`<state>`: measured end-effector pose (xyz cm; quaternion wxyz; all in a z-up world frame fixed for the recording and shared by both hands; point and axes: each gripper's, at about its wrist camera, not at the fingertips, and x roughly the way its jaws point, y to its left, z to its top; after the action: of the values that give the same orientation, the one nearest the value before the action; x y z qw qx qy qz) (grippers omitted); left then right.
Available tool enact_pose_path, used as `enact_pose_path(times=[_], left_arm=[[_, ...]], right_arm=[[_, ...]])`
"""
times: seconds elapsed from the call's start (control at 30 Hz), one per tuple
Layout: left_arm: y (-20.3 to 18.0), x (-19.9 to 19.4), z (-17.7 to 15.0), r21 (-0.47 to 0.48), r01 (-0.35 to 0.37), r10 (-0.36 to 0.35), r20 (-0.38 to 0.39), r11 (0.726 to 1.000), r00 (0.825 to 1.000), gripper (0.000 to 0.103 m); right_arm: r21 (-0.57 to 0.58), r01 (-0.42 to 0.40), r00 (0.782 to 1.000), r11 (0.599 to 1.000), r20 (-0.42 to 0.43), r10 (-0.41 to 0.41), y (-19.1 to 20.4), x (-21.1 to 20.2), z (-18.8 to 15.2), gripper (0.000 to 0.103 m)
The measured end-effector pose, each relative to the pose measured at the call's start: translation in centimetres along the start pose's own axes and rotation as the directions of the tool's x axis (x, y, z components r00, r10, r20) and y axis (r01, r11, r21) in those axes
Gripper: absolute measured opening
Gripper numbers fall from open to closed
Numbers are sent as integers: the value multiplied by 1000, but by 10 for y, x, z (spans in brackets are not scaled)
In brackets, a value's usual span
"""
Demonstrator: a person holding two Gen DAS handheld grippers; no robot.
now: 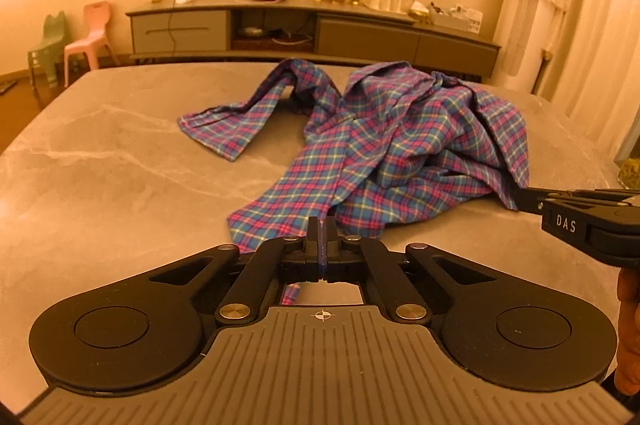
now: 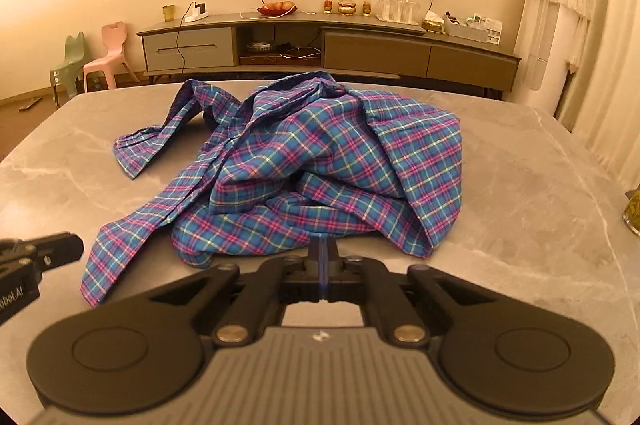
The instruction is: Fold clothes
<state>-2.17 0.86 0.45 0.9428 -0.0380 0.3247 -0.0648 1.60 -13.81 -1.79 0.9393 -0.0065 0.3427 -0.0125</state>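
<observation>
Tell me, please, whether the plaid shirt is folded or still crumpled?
Crumpled: the plaid shirt lies bunched in a heap on the table, one sleeve trailing left.

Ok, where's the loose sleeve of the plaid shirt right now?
The sleeve trails out from the left side of the crumpled plaid shirt, lying flat on the grey marble table, towards the far-left corner and the pink chair.

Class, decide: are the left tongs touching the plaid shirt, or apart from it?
Touching. In the left wrist view, the left tongs are closed on the near edge of the plaid shirt, with fabric visible between and below the fingers.
</observation>
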Motion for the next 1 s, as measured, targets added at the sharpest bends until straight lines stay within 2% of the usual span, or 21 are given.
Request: enact_pose_path(times=[0.43,0.7,0.77,0.8,0.83,0.87,0.9,0.93,1.0], left_arm=[[-14,7,13,21,11,-11,17,1000,1000,0],[-27,35,27,40,6,-5,-20,999,1000,0],[-31,46,33,47,10,-9,-39,999,999,0],[-33,53,37,51,6,-4,-48,999,999,1],[-36,61,40,55,4,-1,-52,998,999,13],[-37,69,44,56,-7,9,-46,998,999,49],[-39,76,48,56,-18,21,-40,998,999,73],[-41,87,51,70,-17,19,-38,997,999,78],[-45,108,57,98,-11,15,-36,995,999,80]], right_arm=[[4,11,1000,1000,-11,-11,-3,9,-2,0],[22,20,999,1000,-45,-19,-15,31,0,1],[26,26,998,999,-49,-25,-18,38,2,5],[26,32,998,999,-51,-31,-20,43,4,11],[25,40,998,999,-52,-38,-22,47,5,27],[18,55,997,998,-46,-54,-23,51,6,41],[4,77,997,997,-29,-77,-25,54,8,73],[-15,104,995,994,0,-104,-27,56,9,91],[-59,170,983,984,85,-164,-32,60,14,97]])
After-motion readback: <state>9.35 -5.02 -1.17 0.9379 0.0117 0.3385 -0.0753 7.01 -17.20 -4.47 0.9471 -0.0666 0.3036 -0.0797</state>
